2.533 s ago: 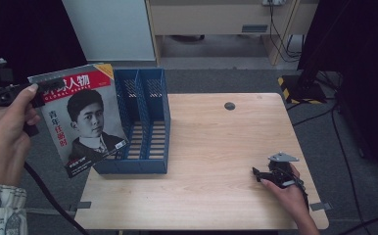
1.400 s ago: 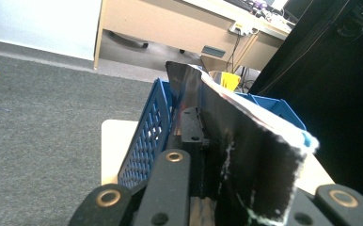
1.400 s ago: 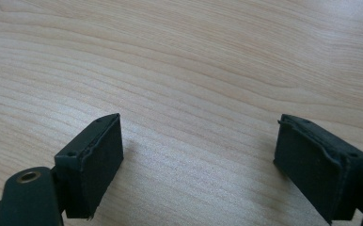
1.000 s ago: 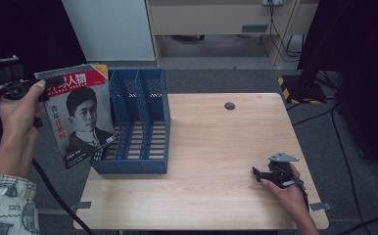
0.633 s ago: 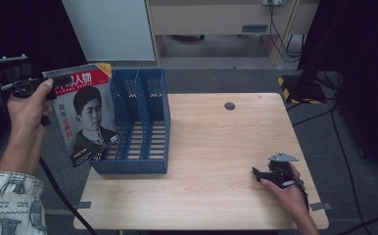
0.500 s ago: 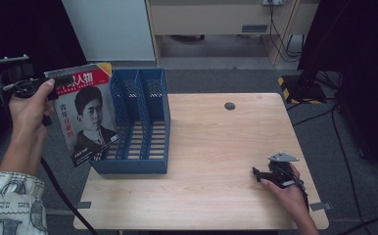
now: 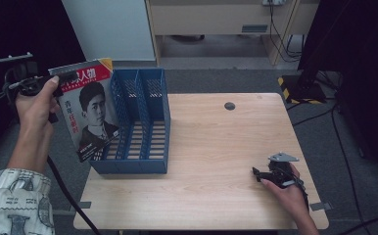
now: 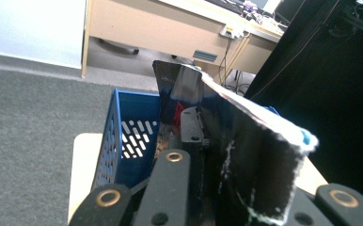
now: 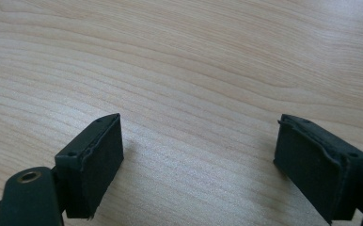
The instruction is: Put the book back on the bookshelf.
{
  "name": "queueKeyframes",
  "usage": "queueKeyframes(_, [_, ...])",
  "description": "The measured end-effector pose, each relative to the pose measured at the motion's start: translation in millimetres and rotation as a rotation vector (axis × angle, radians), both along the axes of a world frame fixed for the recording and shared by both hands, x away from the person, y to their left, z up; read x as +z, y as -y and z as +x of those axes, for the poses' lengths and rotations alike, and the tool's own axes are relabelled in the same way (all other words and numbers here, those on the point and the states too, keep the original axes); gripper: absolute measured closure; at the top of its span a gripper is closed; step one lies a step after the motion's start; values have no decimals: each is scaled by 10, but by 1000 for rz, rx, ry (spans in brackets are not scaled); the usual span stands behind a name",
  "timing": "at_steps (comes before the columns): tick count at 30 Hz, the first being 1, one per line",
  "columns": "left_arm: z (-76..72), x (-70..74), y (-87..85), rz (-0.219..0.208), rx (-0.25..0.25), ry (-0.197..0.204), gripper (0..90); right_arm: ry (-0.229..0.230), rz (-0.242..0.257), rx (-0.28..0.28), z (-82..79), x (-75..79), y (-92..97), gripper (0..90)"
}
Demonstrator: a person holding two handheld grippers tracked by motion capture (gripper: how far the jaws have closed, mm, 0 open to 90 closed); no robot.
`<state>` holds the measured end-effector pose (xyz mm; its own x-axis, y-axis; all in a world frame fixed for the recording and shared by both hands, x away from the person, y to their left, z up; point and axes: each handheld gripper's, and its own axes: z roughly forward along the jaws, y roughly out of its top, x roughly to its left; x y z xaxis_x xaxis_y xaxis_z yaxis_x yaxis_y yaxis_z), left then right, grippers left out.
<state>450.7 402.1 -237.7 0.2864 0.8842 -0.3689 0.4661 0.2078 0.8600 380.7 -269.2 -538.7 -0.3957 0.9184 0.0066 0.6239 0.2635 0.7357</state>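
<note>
A magazine (image 7: 86, 115) with a red masthead and a black-and-white portrait hangs upright off the table's left edge, against the left wall of a blue slotted file holder (image 7: 140, 125). My left gripper (image 7: 65, 77) is shut on the magazine's top edge. In the left gripper view the jaws (image 8: 192, 134) pinch the magazine (image 8: 250, 146), with the blue holder (image 8: 128, 141) just beyond. At the table's front right, my right gripper (image 7: 257, 172) lies on the wood. Its fingers (image 9: 92, 155) stand open (image 9: 198, 155) with nothing between them.
The wooden table (image 7: 216, 147) has a dark round cable hole (image 7: 229, 105) near its far edge. A black cable (image 7: 67, 193) trails from the left gripper past the table's left corner. A white cabinet (image 7: 111, 29) and a desk (image 7: 216, 17) stand behind on grey carpet.
The left hand has risen a little and carried the magazine slightly right, closer to the holder and more upright. The right gripper has stayed put.
</note>
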Motion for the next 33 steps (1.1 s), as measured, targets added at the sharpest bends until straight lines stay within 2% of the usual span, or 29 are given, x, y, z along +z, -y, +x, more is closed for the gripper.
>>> queueKeyframes(5, [9, -57, 44, 26, -2, 30, 860, 1, -1, 1, 1, 0, 2, 161])
queueKeyframes(10, [5, -124, 41, 14, 2, 57, 859, -1, 0, 0, 0, 1, 0, 161])
queueKeyframes(13, [-9, -182, 38, -2, 6, 106, 858, -2, -3, 3, 0, 1, 3, 161])
queueKeyframes(21, [-45, -274, 89, -24, -1, 181, 857, -2, -3, 3, 0, 1, 3, 161])
queueKeyframes(26, [-63, -312, 103, -21, 0, 204, 856, -2, -3, 3, 0, 1, 3, 161])
queueKeyframes(29, [-89, -310, 101, -4, 21, 212, 857, -3, -2, 1, -2, 1, 1, 161])
queueKeyframes(33, [-126, -303, 63, -8, 53, 237, 858, -3, -2, 2, -1, 1, 1, 161])
